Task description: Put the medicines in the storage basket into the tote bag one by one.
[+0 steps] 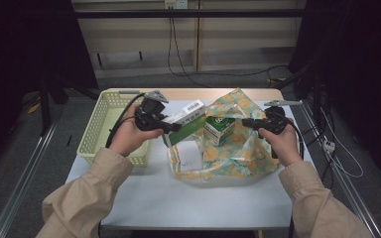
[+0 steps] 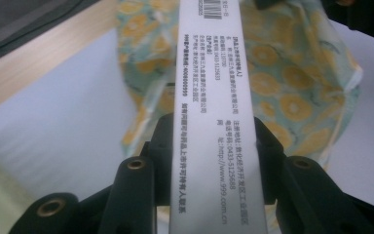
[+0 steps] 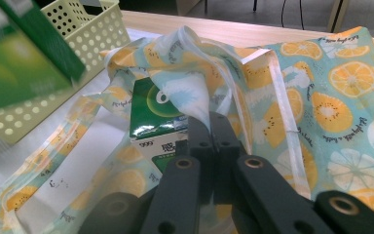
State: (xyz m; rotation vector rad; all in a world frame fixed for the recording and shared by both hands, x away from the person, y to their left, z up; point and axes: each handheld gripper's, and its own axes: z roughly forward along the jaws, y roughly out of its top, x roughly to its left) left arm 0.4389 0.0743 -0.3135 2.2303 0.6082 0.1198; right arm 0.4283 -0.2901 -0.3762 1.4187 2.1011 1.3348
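Green-and-white box (image 1: 186, 125) — a long carton clamped across its narrow width by the left gripper (image 1: 164, 126), its long axis running straight out ahead of the jaws toward the citrus-print bag (image 1: 238, 148). Beyond it, the right gripper (image 1: 250, 122), jaws pinched tight on the bag's edge, holds the mouth up beside a second carton (image 1: 220, 129). Behind the left gripper sits a pale basket (image 1: 104, 116) on the white table (image 1: 178, 198).

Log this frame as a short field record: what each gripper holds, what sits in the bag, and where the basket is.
left gripper: shut on a long green and white box, lifted over the bag's left side
right gripper: shut, pinching the edge of the citrus-print bag
bag contents: a small green and white carton, upright in the mouth
basket: pale yellow, perforated, left of the bag
surface: table
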